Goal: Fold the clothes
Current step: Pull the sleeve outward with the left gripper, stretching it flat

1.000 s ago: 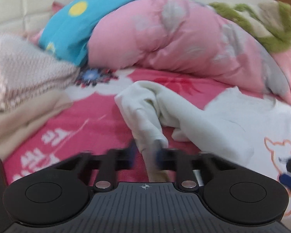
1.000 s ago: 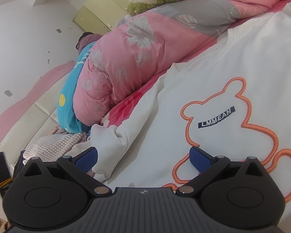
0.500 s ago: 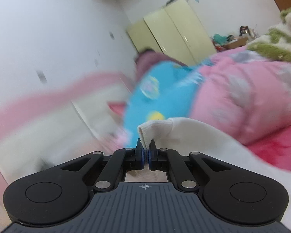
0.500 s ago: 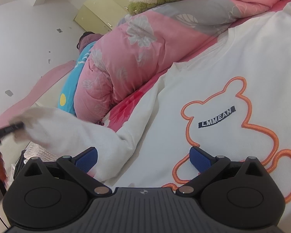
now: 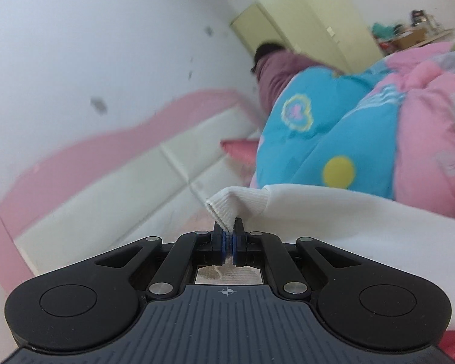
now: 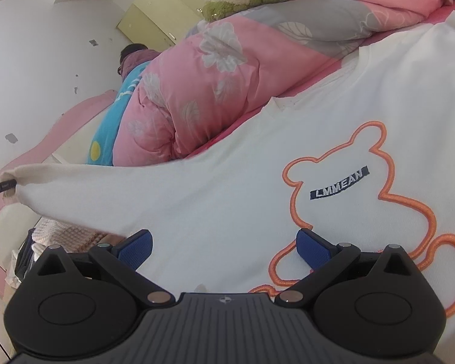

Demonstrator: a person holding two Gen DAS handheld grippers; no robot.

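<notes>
A white sweatshirt (image 6: 288, 139) with an orange bear outline (image 6: 388, 200) lies front-up on the bed. My left gripper (image 5: 228, 230) is shut on the ribbed cuff (image 5: 236, 204) of its sleeve (image 5: 364, 224), held up in the air. From the right wrist view that sleeve (image 6: 106, 188) stretches out taut to the left, with the left gripper's tip (image 6: 3, 185) at its end. My right gripper (image 6: 224, 244) stands open low over the sweatshirt's body, its blue pads (image 6: 312, 247) close to the cloth, nothing between them.
A pink quilt (image 6: 203, 85) and a blue pillow (image 5: 315, 139) pile up along the far side of the bed. A padded white and pink headboard (image 5: 112, 182) lies ahead of the left gripper. Folded knitwear (image 6: 63, 233) sits under the sleeve. A person (image 5: 276, 63) is by the wardrobe.
My left gripper shut on the sleeve's cuff, then rose and swung left, pulling the sleeve from a crumpled heap into a straight stretch. The right gripper stayed where it was.
</notes>
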